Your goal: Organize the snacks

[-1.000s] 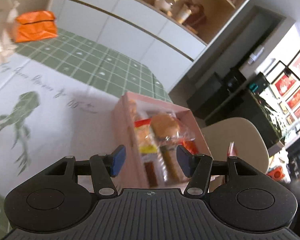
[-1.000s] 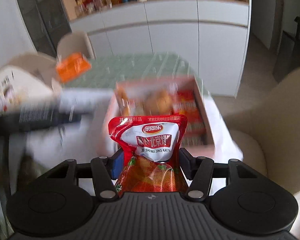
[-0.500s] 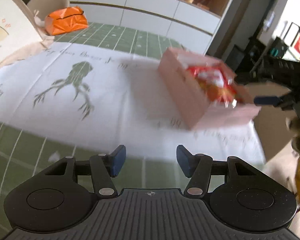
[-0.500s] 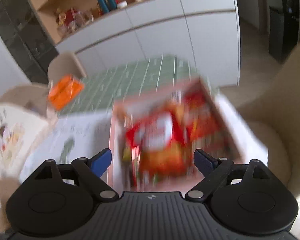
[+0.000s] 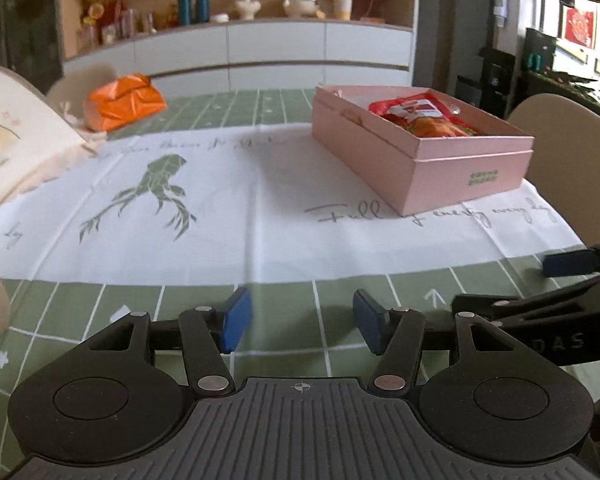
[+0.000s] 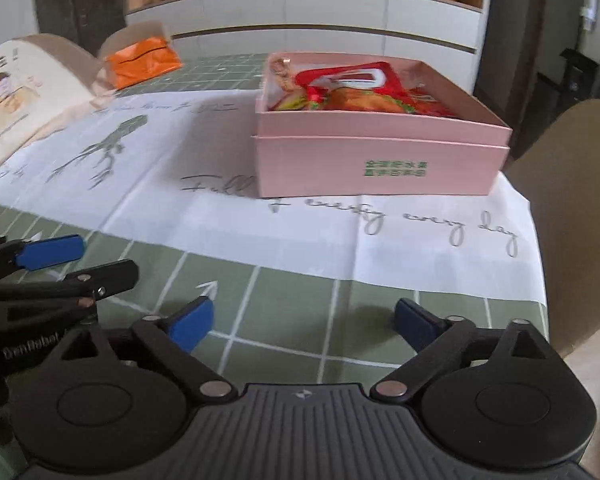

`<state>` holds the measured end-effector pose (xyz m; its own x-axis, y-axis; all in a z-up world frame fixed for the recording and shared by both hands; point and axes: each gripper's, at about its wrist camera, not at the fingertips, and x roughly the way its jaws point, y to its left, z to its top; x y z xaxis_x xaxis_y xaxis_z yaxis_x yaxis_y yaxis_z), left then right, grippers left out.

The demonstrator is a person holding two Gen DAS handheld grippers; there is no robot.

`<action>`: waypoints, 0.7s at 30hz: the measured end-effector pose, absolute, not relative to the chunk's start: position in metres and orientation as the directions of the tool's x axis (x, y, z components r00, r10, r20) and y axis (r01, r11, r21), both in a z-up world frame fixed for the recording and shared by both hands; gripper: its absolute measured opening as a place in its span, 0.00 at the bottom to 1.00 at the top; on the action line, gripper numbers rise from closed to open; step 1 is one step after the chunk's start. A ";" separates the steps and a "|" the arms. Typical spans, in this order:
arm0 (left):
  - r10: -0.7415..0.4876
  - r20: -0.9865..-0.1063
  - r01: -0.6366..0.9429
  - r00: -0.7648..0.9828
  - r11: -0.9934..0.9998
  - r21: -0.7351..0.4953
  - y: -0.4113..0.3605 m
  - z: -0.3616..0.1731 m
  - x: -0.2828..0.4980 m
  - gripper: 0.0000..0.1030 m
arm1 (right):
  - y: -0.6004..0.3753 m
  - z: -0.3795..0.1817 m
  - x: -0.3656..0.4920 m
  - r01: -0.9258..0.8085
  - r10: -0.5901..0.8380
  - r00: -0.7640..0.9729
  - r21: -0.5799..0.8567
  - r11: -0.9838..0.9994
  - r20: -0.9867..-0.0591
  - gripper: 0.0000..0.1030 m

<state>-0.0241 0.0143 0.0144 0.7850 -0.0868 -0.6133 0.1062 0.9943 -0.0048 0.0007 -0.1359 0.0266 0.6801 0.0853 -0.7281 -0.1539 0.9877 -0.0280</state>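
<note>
1. My left gripper [image 5: 300,322] hovers low over the green checked tablecloth [image 5: 148,308] at the near edge, jaws spread, nothing between them.
2. My right gripper [image 6: 304,322] sits just beside it, jaws spread wider, also empty. Each shows at the edge of the other's view.
3. The snacks lie in the pink box [image 6: 376,160], well apart from both grippers, on the white cloth with the frog print [image 5: 156,188]. The red packet [image 6: 352,88] rests on top of the pile, its upper edge just above the rim.
4. My guess: both hands are parked clear of the box because that packet is in place.
5. No loose snack shows on the table. An orange bag [image 5: 122,98] sits at the far side; whether it belongs to the job I cannot tell.
</note>
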 end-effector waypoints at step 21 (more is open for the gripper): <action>-0.090 -0.604 0.111 0.792 0.994 -0.003 0.014 0.013 -0.021 0.63 | -0.147 0.020 0.001 -0.060 0.032 0.769 -0.022 0.998 -0.638 1.00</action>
